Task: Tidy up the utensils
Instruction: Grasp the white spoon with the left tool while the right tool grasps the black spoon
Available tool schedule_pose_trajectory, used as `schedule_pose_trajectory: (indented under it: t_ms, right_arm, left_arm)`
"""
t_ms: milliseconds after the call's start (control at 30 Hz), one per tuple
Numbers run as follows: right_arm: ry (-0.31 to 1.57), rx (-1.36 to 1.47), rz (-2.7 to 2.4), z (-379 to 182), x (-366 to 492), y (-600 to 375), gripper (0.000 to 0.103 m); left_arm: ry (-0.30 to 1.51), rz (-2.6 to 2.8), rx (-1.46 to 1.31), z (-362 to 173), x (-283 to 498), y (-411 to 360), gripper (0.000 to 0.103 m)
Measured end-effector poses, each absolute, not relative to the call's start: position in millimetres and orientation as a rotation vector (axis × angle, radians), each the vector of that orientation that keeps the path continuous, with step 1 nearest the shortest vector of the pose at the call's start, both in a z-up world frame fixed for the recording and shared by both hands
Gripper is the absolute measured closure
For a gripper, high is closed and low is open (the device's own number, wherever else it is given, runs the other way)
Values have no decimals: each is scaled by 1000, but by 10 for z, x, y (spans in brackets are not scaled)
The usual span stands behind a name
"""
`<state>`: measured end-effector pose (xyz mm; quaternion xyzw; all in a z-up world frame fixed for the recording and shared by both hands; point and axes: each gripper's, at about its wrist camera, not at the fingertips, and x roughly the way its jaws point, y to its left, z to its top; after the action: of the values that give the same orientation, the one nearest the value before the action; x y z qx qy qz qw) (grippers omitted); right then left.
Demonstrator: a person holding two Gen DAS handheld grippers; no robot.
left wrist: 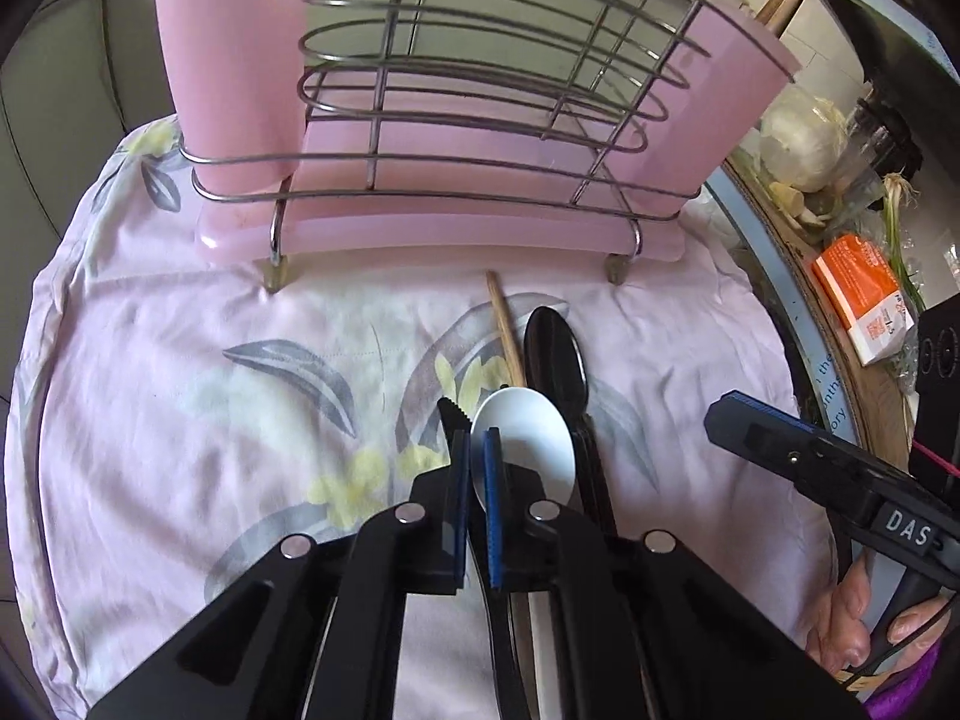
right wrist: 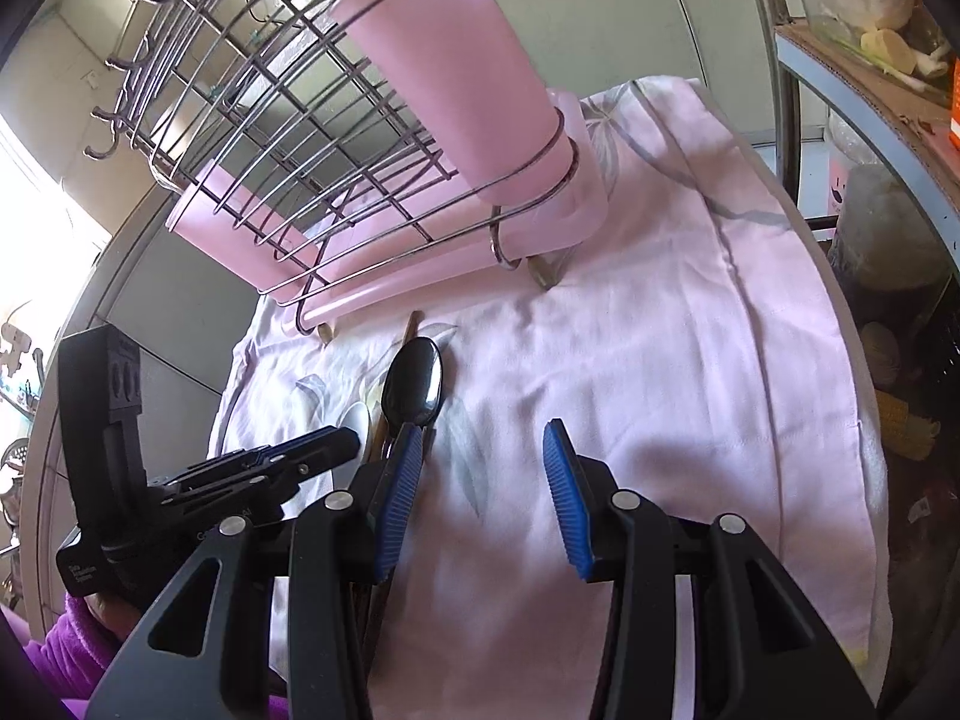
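A wire utensil rack [left wrist: 468, 102] with pink cups and a pink drip tray stands at the far end of a floral cloth [left wrist: 210, 396]. On the cloth lie a wooden chopstick [left wrist: 507, 330], a dark metal spoon [left wrist: 555, 360] and a white spoon [left wrist: 528, 444]. My left gripper [left wrist: 476, 450] is shut on the white spoon's rim. My right gripper [right wrist: 483, 462] is open above the cloth, its left finger beside the metal spoon [right wrist: 414, 387]. The rack [right wrist: 336, 138] appears tilted in the right wrist view.
A round table edge with food, an orange box [left wrist: 858, 294] and jars runs along the right. The right gripper's body [left wrist: 840, 474] and the holding hand sit at the right of the left wrist view. The left gripper [right wrist: 282, 462] shows in the right wrist view.
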<state>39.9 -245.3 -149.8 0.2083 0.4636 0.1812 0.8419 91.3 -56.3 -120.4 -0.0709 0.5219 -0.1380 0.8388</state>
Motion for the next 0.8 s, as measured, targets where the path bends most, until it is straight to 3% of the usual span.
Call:
schedule_pose_trajectory:
  t_ms: [467, 800]
  right_arm:
    - [1036, 479, 454, -1549, 530, -2252, 60]
    - [1077, 361, 490, -1581, 965, -1904, 60]
  left_arm:
    - [1001, -181, -206, -915, 903, 96, 102]
    - [1130, -157, -306, -1216, 976, 467, 100]
